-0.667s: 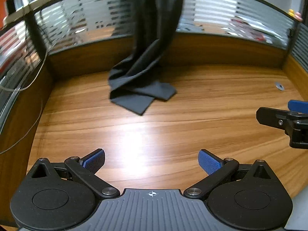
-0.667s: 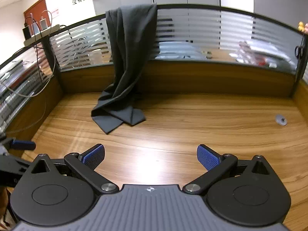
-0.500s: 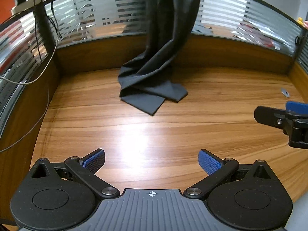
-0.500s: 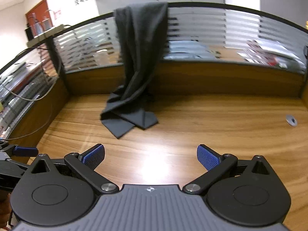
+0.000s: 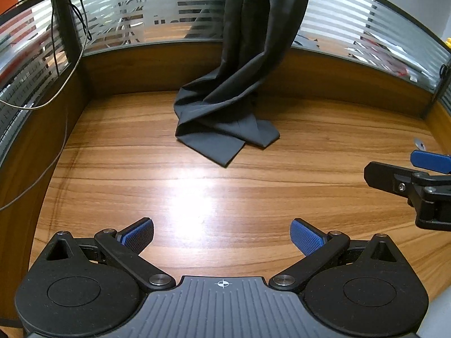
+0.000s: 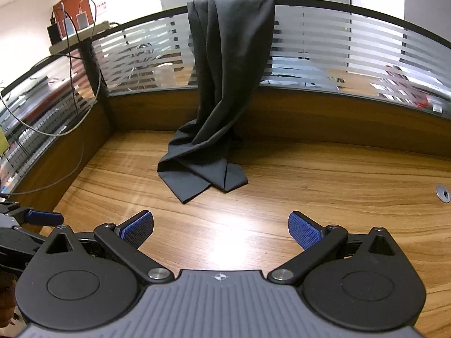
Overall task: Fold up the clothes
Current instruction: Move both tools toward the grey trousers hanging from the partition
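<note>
Clearly our left tongs (image 5: 222, 235) and right tongs (image 6: 220, 230) gape wide, empty; ahead, the draped garment (image 6: 225, 84) might snag the partition (image 6: 352, 42) if we tug.

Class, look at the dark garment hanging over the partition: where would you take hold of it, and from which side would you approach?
Probably grip the dark garment at its lower end, which lies flat on the wooden desk. Come from the front, over the bare wood, since the partition blocks the rear. Both the left gripper and the right gripper are open.
</note>
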Action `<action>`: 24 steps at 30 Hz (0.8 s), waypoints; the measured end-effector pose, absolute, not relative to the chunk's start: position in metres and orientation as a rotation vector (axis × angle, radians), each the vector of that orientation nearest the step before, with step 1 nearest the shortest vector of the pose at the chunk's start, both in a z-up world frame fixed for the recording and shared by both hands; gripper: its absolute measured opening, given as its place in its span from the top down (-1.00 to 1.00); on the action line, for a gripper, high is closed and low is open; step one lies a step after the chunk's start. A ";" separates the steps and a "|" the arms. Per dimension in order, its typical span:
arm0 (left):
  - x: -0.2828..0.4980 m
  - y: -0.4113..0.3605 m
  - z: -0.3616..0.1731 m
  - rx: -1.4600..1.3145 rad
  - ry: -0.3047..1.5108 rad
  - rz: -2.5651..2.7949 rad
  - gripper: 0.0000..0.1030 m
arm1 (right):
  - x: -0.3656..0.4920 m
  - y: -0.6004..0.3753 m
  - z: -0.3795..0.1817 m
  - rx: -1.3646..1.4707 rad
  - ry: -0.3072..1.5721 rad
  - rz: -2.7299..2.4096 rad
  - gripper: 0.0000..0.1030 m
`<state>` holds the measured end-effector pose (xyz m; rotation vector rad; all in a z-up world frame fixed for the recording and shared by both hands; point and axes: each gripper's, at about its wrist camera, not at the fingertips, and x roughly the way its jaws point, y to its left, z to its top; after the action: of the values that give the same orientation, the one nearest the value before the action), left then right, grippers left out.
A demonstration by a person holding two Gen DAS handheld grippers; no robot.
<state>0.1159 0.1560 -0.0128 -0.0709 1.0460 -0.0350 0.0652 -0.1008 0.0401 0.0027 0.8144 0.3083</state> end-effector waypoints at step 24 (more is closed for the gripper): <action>0.051 0.062 -0.025 -0.041 1.012 -0.001 -1.00 | 0.088 -0.103 0.030 0.022 0.816 0.310 -0.99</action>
<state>0.0508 0.0622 -0.0251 -0.0412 1.0124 -0.0006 0.0878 -0.1026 0.0299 0.0225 0.8163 0.3101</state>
